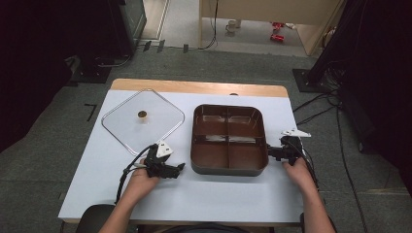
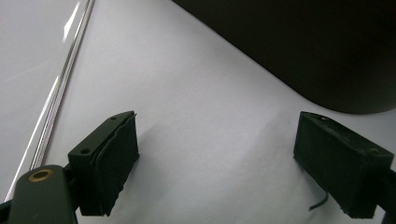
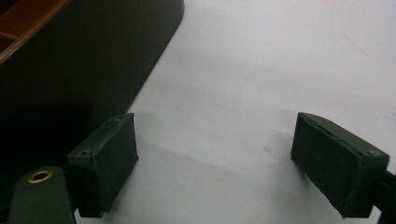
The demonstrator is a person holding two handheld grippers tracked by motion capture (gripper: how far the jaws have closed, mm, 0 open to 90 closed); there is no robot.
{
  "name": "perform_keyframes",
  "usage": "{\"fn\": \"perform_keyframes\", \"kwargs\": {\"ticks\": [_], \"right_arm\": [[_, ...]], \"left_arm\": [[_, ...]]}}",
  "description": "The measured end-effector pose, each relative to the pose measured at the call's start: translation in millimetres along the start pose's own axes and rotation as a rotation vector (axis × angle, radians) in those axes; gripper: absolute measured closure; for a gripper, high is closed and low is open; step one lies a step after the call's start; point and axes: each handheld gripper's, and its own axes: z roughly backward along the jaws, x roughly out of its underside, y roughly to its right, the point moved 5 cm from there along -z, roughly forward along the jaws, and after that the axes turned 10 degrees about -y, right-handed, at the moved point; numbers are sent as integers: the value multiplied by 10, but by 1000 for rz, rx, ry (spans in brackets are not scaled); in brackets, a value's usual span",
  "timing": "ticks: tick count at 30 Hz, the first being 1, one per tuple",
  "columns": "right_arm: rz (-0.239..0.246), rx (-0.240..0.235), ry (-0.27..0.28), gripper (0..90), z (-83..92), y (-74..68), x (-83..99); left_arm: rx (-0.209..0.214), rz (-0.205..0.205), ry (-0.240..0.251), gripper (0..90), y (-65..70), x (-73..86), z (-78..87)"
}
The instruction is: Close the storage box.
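A dark brown tray [image 1: 229, 167] with four compartments sits on the white table, right of centre. To its left lies a clear square lid [image 1: 121, 133] with a small brown knob [image 1: 142, 114]. My left gripper [image 1: 181, 167] rests on the table just left of the tray's near corner, open, with bare tabletop between its jaws [image 2: 219, 158]; the tray's dark wall [image 2: 317, 51] is ahead and the lid's edge [image 2: 60, 88] runs to one side. My right gripper [image 1: 270, 152] stands open beside the tray's right wall [image 3: 88, 60], holding nothing [image 3: 215, 163].
The white tabletop [image 1: 204, 199] has a wooden strip [image 1: 199, 87] along its far edge. Cables lie on the grey carpet [image 1: 320, 104] to the right, and dark equipment stands at both sides of the room.
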Motion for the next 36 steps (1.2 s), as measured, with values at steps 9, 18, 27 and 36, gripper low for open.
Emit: {"fn": "perform_keyframes", "kwargs": {"ticks": [9,18,27,36], "right_arm": [[0,0,0,140,0,0,0],[0,0,0,141,0,0,0],[0,0,0,140,0,0,0],[-1,0,0,141,0,-1,0]], "left_arm": [[0,0,0,137,1,0,0],[1,2,0,137,-1,0,-1],[-7,18,-8,137,6,-4,2],[-19,47,-85,156,22,-53,20]]}}
